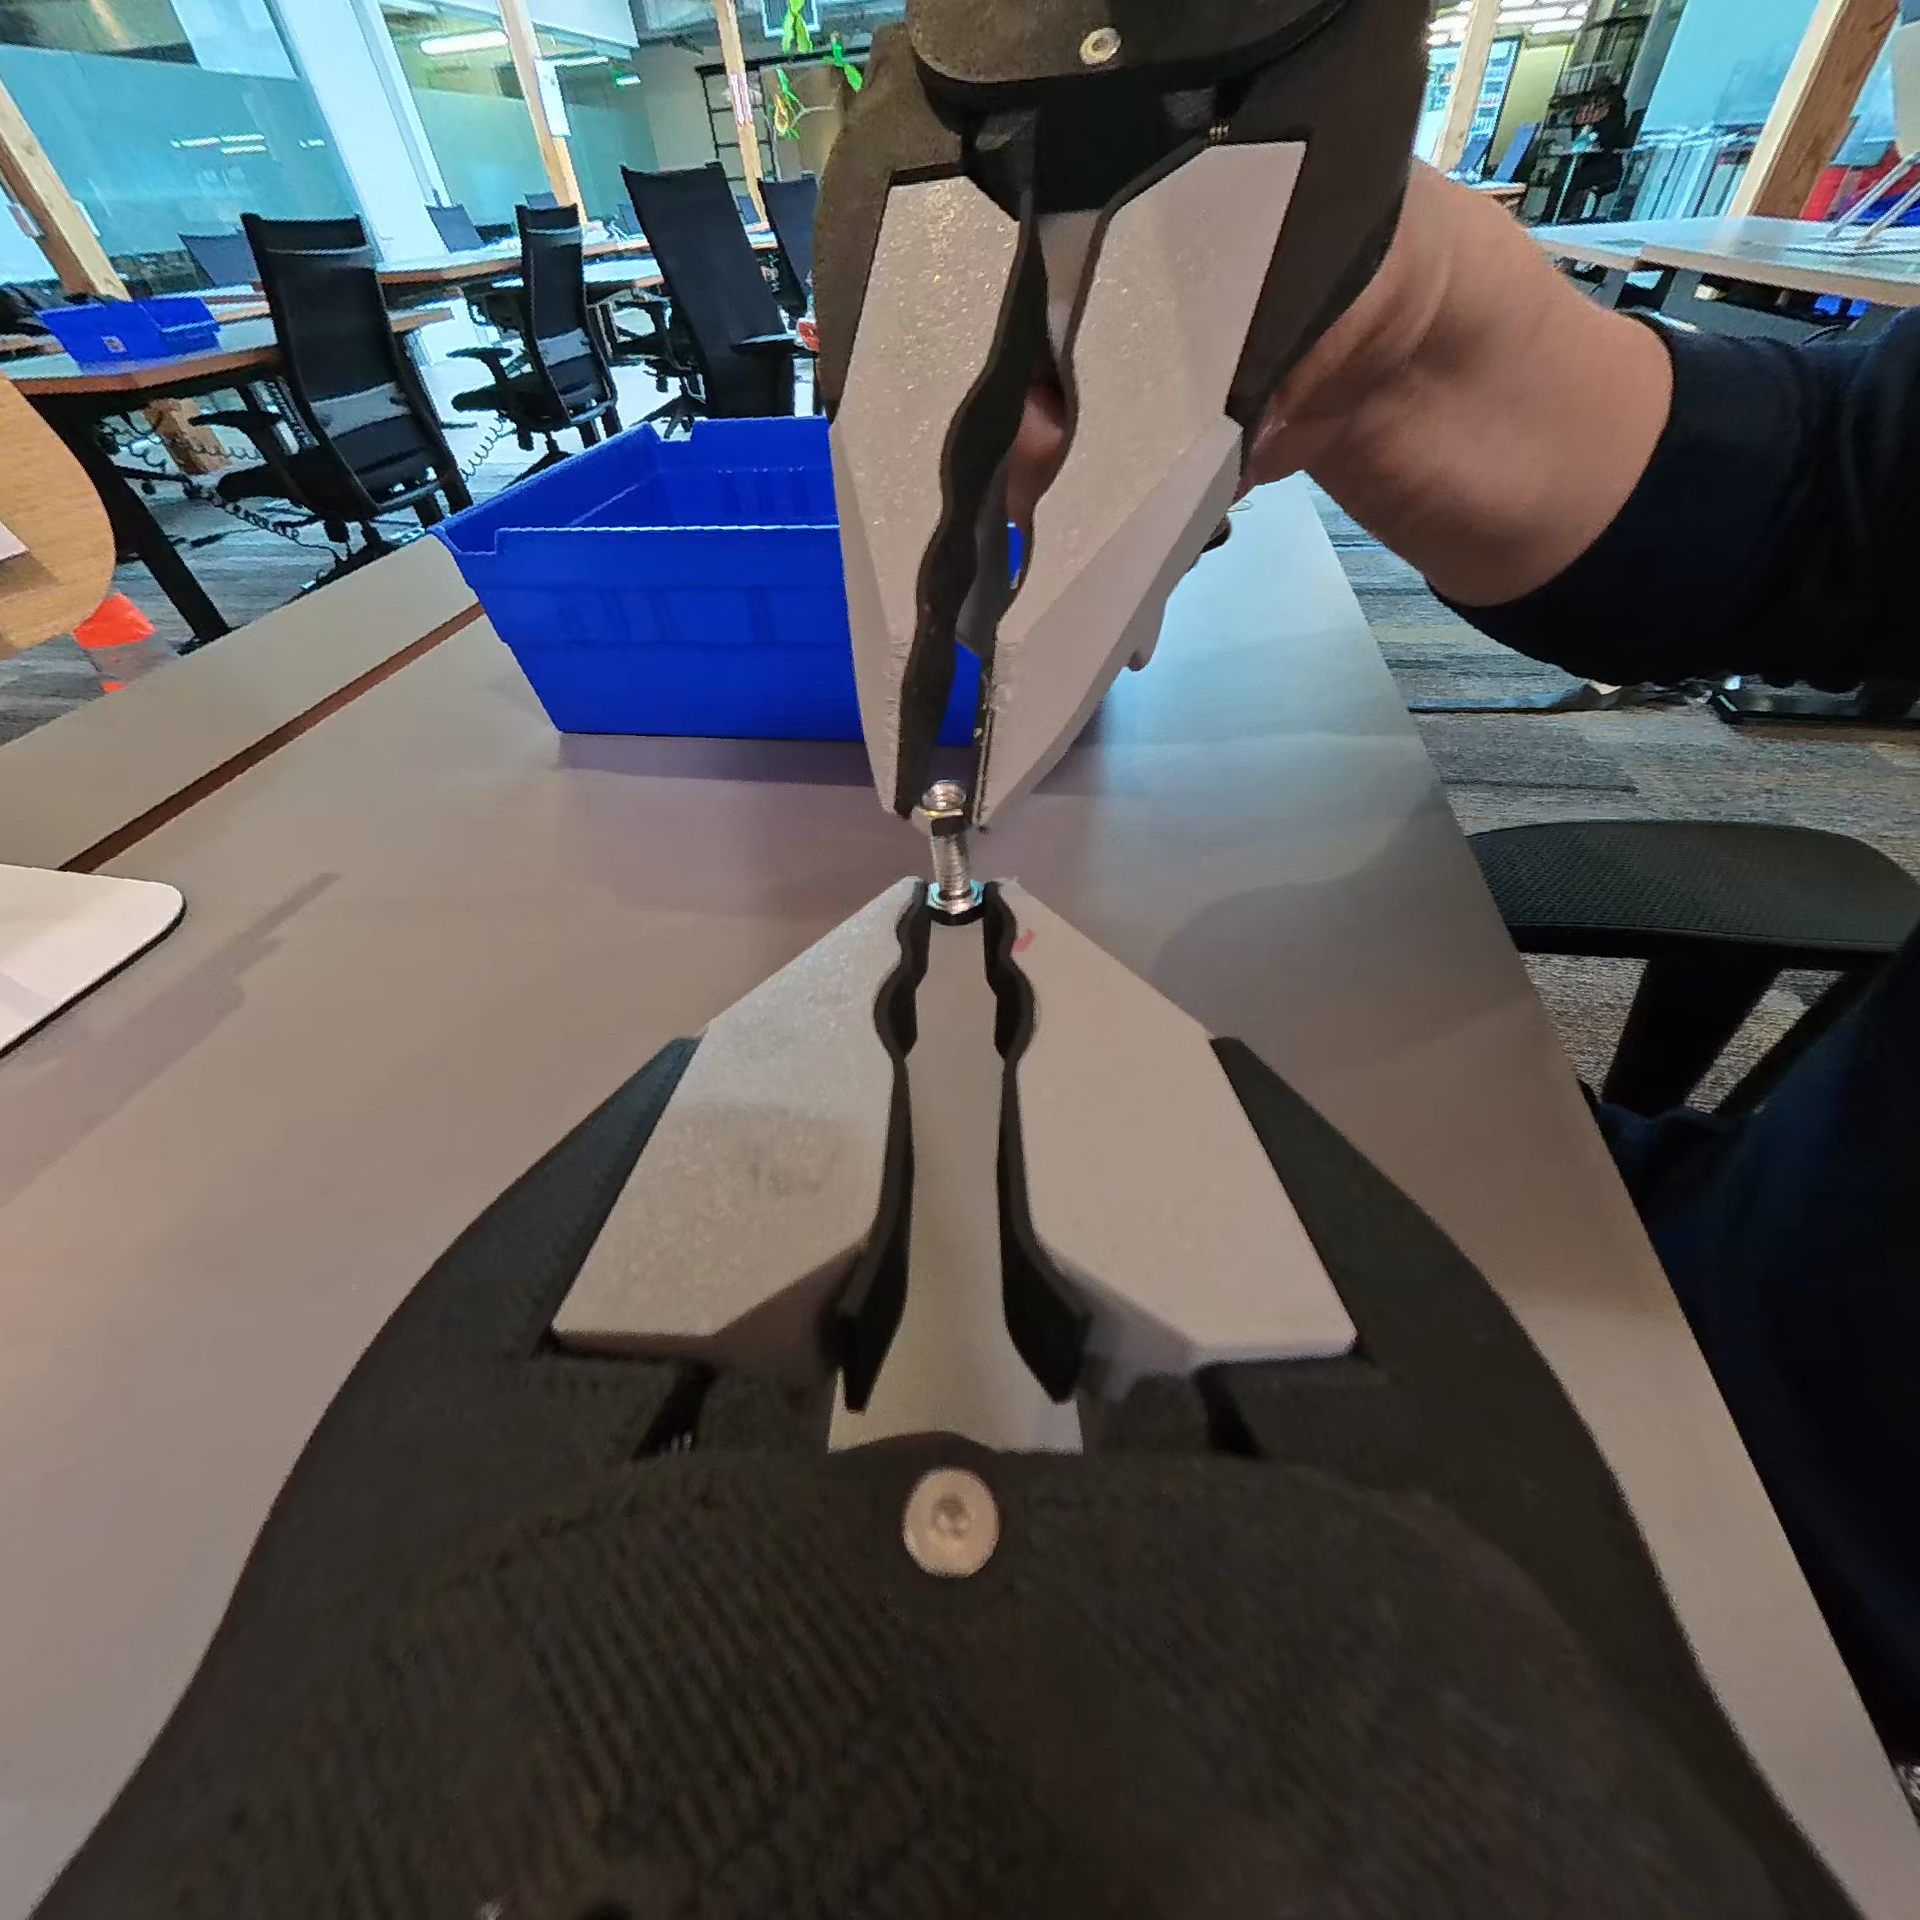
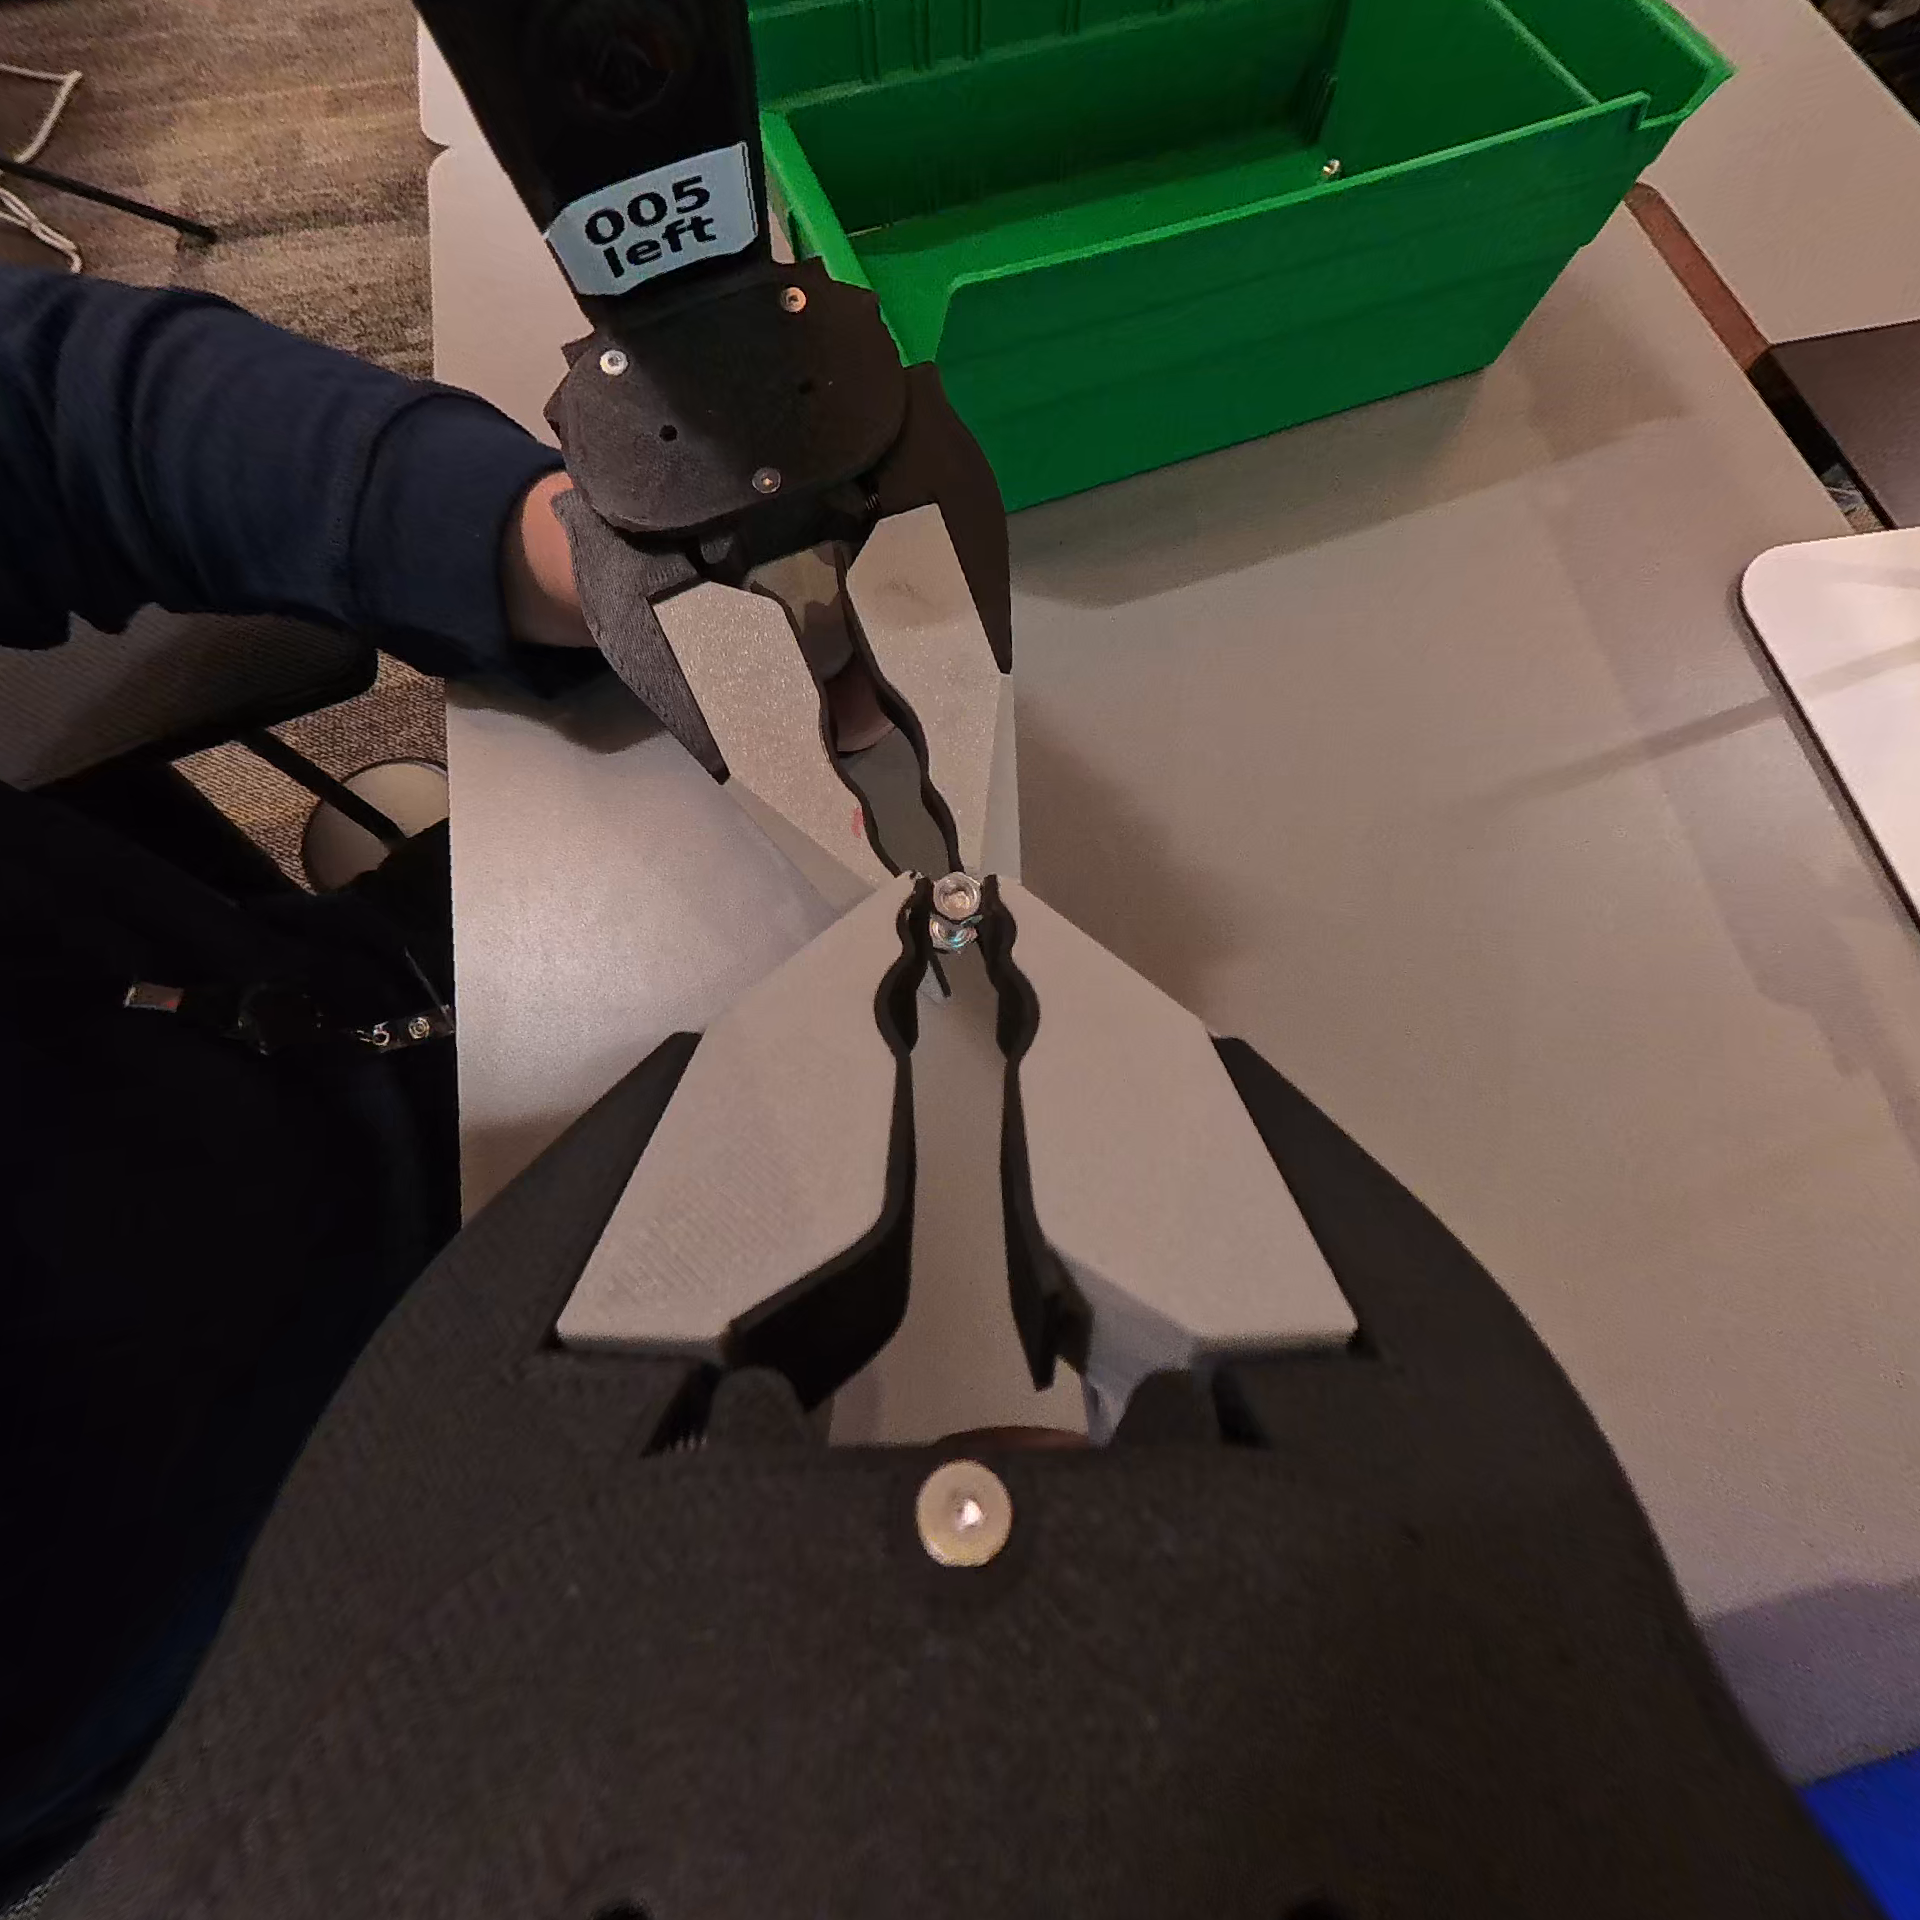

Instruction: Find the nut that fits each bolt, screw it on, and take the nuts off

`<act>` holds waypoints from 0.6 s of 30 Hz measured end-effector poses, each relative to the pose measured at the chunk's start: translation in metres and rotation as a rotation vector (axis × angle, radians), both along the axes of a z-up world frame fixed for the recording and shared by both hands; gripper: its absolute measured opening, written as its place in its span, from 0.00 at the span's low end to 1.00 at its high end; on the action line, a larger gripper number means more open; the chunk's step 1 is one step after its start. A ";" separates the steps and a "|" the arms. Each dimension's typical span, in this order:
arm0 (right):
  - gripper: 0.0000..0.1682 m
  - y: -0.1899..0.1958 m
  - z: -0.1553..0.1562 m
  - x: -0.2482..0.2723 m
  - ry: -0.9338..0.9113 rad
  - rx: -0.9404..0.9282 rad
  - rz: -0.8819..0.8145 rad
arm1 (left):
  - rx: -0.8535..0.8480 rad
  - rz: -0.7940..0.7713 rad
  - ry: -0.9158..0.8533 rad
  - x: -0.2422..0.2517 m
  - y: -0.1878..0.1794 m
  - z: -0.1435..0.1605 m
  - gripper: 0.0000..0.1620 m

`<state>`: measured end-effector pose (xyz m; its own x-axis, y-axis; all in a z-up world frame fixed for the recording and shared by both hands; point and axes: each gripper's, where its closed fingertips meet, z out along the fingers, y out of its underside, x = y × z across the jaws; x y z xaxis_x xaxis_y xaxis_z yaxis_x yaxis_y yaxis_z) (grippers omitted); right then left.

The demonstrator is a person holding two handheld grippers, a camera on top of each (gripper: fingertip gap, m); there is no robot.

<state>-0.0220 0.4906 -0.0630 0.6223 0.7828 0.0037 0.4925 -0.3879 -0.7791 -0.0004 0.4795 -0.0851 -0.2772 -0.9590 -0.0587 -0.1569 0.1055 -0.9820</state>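
Closest to the lens in our left wrist view, the left gripper (image 1: 958,902) has its jaws pinched on one end of a small steel bolt (image 1: 948,862), apparently the head end, where a wider part sits between the tips (head or washer, we cannot tell). Our right gripper (image 1: 940,816) comes in from above and opposite, tips pressed on the nut (image 1: 943,826) that sits on the bolt's far end. Bolt and nut hang in the air above the grey table (image 1: 416,935), toward its middle, touching nothing else.

A blue bin (image 1: 665,613) stands farther back on the table; in the right wrist view a green bin (image 2: 1195,312) sits near the table's far edge, one small brass-coloured part (image 2: 1329,164) visible inside.

Judgement: we are mid-threading, direction not determinable.

Risks:
- both grips are at the fingertips only, so a twist off-axis could cross-thread or jam the nut;
- slipping pads would drop the bolt onto the table, and it could roll off the edge.
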 end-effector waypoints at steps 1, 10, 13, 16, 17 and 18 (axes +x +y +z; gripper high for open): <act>0.04 0.000 0.000 0.000 -0.001 -0.001 -0.002 | 0.001 0.002 0.000 0.000 0.000 0.000 0.05; 0.04 0.002 0.000 0.000 0.024 0.005 -0.015 | -0.011 0.009 -0.003 0.000 0.002 0.001 0.05; 0.04 0.003 0.000 -0.001 0.031 0.009 -0.017 | -0.016 0.008 -0.003 0.000 0.002 0.001 0.05; 0.04 0.003 -0.001 0.000 0.028 0.007 -0.016 | -0.022 0.008 -0.008 0.000 0.002 0.002 0.05; 0.05 0.003 -0.002 0.000 0.024 0.006 -0.015 | -0.022 0.007 -0.011 -0.001 0.002 0.003 0.05; 0.06 0.003 -0.003 0.000 0.021 0.006 -0.015 | -0.021 0.008 -0.012 -0.001 0.002 0.003 0.05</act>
<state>-0.0225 0.4932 -0.0660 0.6338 0.7735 -0.0046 0.4701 -0.3899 -0.7918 -0.0010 0.4818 -0.0817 -0.2692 -0.9622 -0.0419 -0.1458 0.0837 -0.9858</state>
